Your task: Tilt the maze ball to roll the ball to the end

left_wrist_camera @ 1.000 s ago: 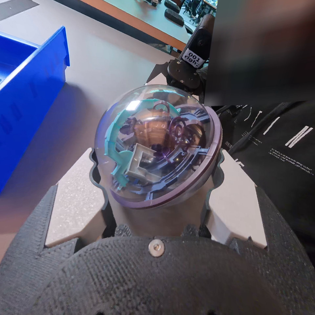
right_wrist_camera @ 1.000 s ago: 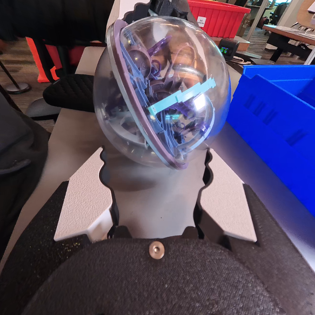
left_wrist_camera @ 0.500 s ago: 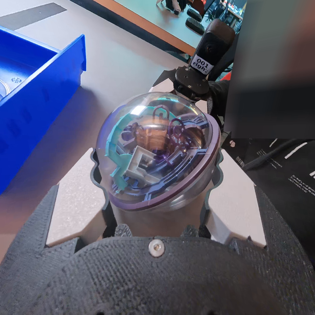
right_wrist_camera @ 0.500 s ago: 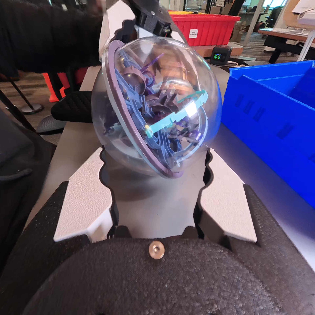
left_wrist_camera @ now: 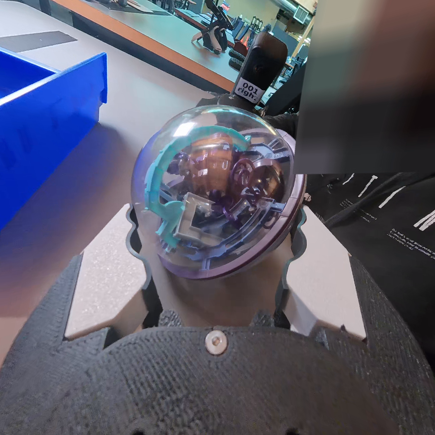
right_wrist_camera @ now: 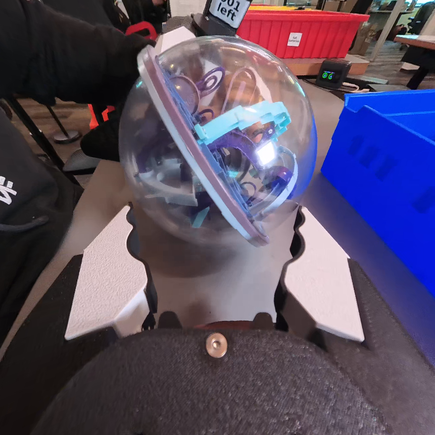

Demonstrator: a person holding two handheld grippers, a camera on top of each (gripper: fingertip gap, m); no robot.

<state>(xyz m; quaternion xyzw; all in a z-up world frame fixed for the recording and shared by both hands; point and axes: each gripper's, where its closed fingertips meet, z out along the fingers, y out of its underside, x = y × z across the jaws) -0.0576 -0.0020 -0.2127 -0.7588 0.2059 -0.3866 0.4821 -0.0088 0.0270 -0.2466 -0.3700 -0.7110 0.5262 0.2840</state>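
The maze ball is a clear sphere with a purple seam ring and teal, purple and grey tracks inside. It is held up off the grey table. My left gripper is shut on it, white fingers at its sides. My right gripper is shut on the same maze ball from the opposite side. The seam ring is steeply tilted in the right wrist view. Each view shows the other gripper behind the ball: the right one and the left one. I cannot pick out the small rolling ball.
A blue bin stands on the table close beside the ball, at the right in the right wrist view. A person's black sleeve and black top are close by. A red crate and a small black device lie farther back.
Both grippers have turned the maze ball together; its seam ring and teal track have rotated. The ball sits closer in the right wrist view, and the blue bin has shifted in both views.
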